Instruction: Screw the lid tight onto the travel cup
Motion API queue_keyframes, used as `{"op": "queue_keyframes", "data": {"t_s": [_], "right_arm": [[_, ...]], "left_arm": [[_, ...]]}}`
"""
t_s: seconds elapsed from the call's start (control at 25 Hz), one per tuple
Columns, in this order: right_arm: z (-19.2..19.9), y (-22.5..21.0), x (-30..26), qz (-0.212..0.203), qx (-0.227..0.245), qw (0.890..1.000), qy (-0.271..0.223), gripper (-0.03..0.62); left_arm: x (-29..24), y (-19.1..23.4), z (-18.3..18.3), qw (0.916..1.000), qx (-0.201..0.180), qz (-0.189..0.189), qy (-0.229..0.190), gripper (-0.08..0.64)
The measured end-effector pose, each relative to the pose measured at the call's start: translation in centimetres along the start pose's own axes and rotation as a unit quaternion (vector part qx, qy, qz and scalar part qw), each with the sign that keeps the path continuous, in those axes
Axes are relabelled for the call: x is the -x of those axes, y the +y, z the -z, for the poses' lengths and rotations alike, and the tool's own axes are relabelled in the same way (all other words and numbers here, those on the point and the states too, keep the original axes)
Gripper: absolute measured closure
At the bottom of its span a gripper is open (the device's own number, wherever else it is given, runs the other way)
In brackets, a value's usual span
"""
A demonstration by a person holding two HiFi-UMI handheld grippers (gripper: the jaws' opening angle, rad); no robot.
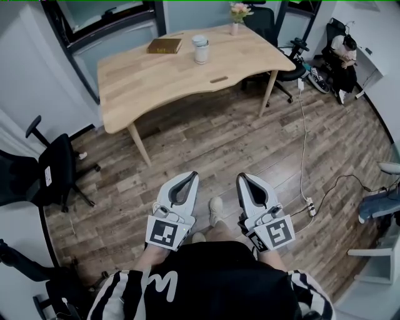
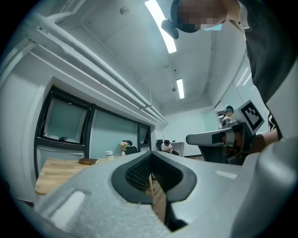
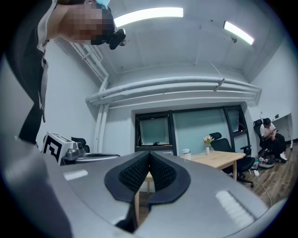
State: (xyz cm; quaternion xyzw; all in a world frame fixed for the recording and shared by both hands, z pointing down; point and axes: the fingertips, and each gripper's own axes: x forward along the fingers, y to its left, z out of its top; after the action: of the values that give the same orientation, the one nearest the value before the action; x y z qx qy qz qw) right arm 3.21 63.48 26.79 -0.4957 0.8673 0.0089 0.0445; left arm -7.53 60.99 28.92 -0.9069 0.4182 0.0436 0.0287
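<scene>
A white travel cup (image 1: 200,49) with its lid on top stands upright near the far middle of the wooden table (image 1: 156,81). It shows small in the left gripper view as the cup (image 2: 109,155) and in the right gripper view as the cup (image 3: 186,153). My left gripper (image 1: 189,176) and right gripper (image 1: 242,177) hang side by side over the wood floor, well short of the table. Both are shut with nothing between their fingers and point level toward the table.
A brown book (image 1: 164,45) lies left of the cup, a small vase of flowers (image 1: 236,17) stands at the table's far right. Black office chairs (image 1: 53,170) stand at left and behind the table. A person sits at far right (image 1: 342,53). A cable (image 1: 304,156) runs across the floor.
</scene>
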Motion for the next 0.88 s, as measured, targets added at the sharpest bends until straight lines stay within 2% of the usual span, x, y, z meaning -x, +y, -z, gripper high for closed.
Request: {"op": "queue_keyframes", "data": {"t_s": [0.88], "right_arm": [[0.6, -5.6, -8.0, -0.013, 0.010, 1.000, 0.010, 0.592]], "left_arm": [[-7.3, 5.7, 1.5, 0.9997, 0.000, -0.020, 0.012, 0.558]]}}
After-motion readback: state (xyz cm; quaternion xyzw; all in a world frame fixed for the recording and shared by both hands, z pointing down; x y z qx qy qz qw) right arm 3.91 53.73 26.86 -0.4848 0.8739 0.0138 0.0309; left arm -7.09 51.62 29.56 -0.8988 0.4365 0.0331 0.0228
